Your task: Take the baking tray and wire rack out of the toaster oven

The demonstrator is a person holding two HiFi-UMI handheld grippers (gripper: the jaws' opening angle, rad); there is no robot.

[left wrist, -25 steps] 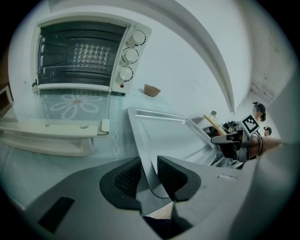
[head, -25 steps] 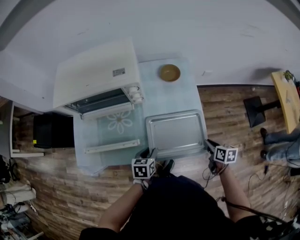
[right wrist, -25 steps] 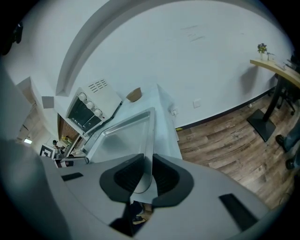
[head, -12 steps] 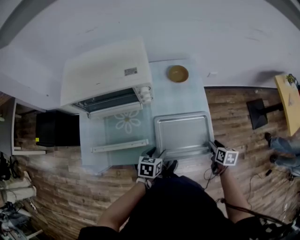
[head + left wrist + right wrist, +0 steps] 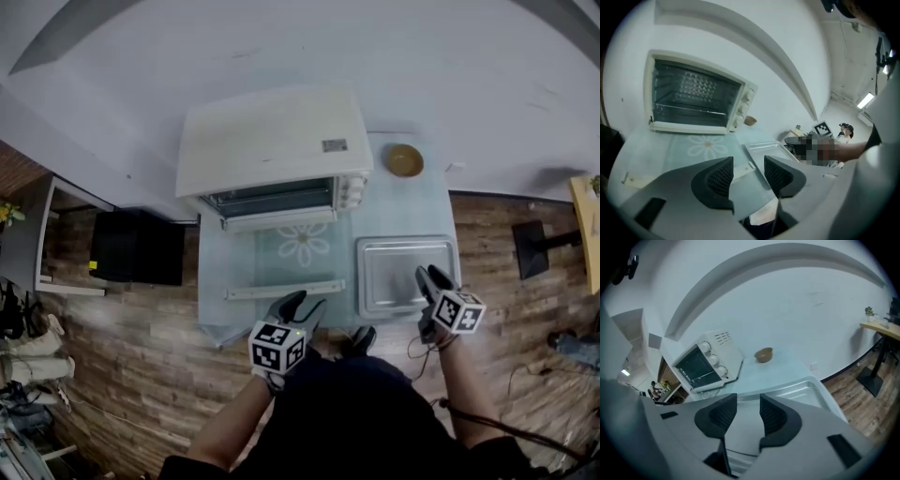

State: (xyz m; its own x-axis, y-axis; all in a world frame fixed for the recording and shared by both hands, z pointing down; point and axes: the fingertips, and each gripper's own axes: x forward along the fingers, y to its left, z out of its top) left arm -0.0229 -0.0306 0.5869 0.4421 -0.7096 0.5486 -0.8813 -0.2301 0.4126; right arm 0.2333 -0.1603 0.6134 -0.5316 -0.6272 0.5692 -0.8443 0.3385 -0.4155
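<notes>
Left claw point(image 5: 302, 302) hangs wide and empty; right claw point(image 5: 429, 278) is opening with nothing between its pads. Both are clear because the baking tray point(image 5: 394, 272) now rests on the table point(image 5: 405, 208) beside the toaster oven point(image 5: 272, 141). A second ago both gripped the tray's near edge, and they have since lifted away. The wire rack point(image 5: 686, 109) sits inside the oven, probably next.

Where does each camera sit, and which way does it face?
Head view: on the person's head, looking steeply down at toaster oven and baking tray; both arms, left gripper, right gripper show.
Left gripper view: on the left gripper, facing the open oven; its empty jaws show, apart.
Right gripper view: on the right gripper, facing oven and bowl across the tray; its empty jaws show, opening.
All three share oven and tray.
</notes>
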